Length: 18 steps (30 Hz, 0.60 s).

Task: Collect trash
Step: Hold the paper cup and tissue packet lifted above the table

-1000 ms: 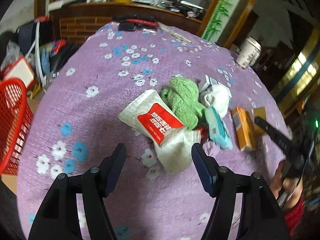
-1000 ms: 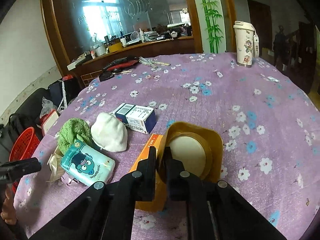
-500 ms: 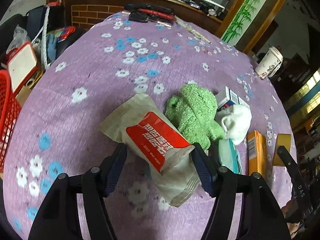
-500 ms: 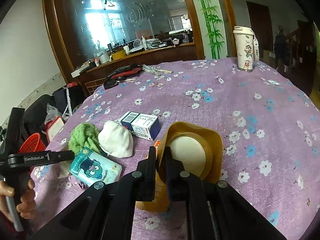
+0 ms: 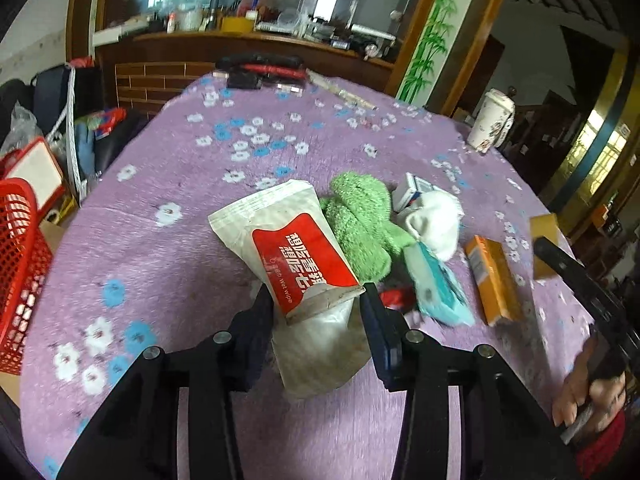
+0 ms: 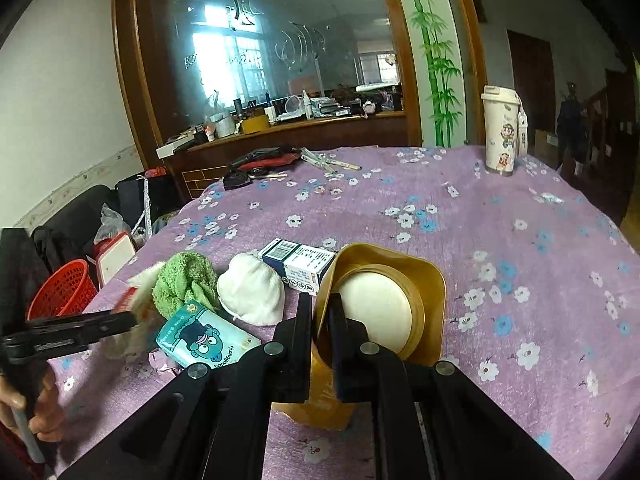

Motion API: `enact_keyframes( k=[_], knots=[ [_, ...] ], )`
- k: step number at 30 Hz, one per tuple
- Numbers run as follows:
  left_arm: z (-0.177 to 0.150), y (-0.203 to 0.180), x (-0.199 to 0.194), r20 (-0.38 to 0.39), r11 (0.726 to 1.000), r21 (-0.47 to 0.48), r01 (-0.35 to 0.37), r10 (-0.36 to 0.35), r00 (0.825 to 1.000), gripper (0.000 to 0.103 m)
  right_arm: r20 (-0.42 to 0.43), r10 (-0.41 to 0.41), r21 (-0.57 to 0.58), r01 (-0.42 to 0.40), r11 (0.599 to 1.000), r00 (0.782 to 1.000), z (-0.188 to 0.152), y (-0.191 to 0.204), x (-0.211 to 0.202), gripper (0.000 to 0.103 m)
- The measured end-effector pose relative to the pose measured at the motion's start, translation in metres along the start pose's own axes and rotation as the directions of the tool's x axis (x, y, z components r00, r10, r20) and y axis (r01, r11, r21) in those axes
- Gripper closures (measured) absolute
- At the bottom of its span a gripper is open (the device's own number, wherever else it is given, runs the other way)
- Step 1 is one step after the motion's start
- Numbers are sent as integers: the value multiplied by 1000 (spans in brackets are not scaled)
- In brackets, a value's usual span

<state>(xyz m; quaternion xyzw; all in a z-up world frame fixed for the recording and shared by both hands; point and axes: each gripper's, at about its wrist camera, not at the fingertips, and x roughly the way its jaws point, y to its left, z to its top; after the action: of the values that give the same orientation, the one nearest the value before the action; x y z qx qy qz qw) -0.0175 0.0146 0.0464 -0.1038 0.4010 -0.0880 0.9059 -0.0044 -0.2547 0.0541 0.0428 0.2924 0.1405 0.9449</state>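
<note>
The left tongs [image 5: 318, 316] are being closed in around the wet-wipe pack [image 5: 292, 248], white with a red label; its near end is sitting between the two jaws at lower centre of the left wrist view, and the jaws have just been narrowing; whether the pads are actually pressing yet can't really be told, a little gap seems to be showing on the right side. The pack is lying on the purple flowered desk [image 5: 168, 184], right beside a green fuzzy cloth [image 5: 360, 224]; a white cap [image 5: 436, 220], a teal tissue packet [image 5: 438, 284] and an orange box [image 5: 492, 276] are being left spread out to the right of it. A red basket [image 5: 18, 276] is sitting at the left edge of the frame, off the desk. In the right wrist view the right tongs [image 6: 320, 320] are being kept clamped on the rim of a gold square container [image 6: 424, 280], lower centre of the frame.
</note>
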Motion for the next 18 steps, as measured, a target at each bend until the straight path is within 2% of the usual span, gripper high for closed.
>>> enact_keyframes(
  k=[4, 9, 13, 18],
  knots=[
    [-12, -2, -24, 41, 999, 45, -7, 5, 999, 61, -26, -19, 17, 20, 1000, 999, 1, 3, 0, 95],
    [-27, -8, -48, 78, 994, 108, -11, 2, 997, 61, -34, -17, 0, 17, 1000, 999, 0, 31, -30, 95],
    [-38, -11, -59, 81, 992, 124, 8, -19, 997, 61, -12, 16, -23, -16, 1000, 1000, -12, 63, -61, 95],
    [-51, -11, -69, 85, 990, 143, 16, -29, 996, 61, -10, 48, -26, -49, 998, 999, -31, 86, -80, 95]
  ],
)
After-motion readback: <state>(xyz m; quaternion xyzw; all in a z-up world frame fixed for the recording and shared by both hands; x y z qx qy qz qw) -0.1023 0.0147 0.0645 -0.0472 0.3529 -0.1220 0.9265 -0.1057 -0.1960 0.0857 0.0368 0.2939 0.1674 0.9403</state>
